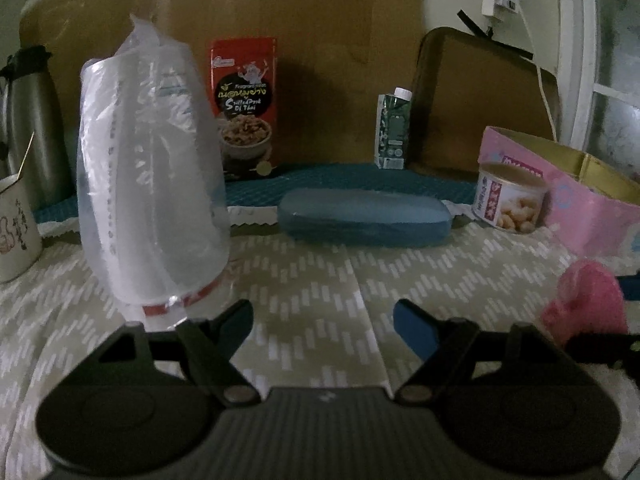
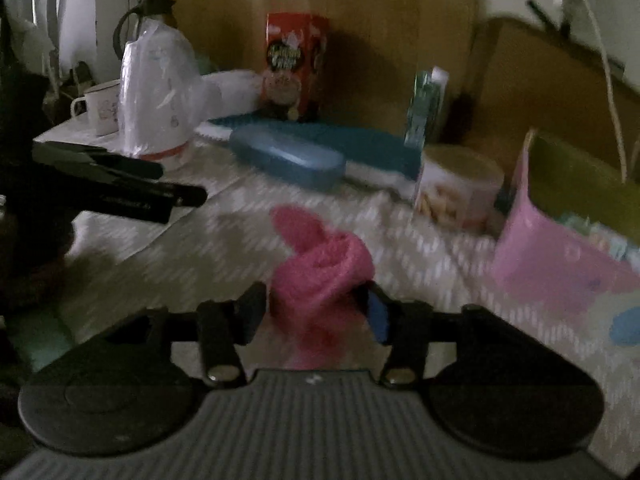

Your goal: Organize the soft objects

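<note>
A pink soft cloth bundle (image 2: 320, 264) is held between the fingers of my right gripper (image 2: 316, 308), which is shut on it a little above the patterned tablecloth. The same bundle shows at the right edge of the left wrist view (image 1: 584, 300). My left gripper (image 1: 324, 316) is open and empty over the tablecloth; it appears in the right wrist view as a black arm at the left (image 2: 120, 184). A pink open box (image 2: 560, 248) stands to the right, also seen in the left wrist view (image 1: 580, 200).
A plastic-wrapped stack of cups (image 1: 152, 184) stands at the left front. A blue glasses case (image 1: 364, 218), a nut can (image 1: 510, 196), a red snack box (image 1: 244, 108), a green carton (image 1: 394, 132), a mug (image 1: 14, 228) and a steel flask (image 1: 36, 128) stand around.
</note>
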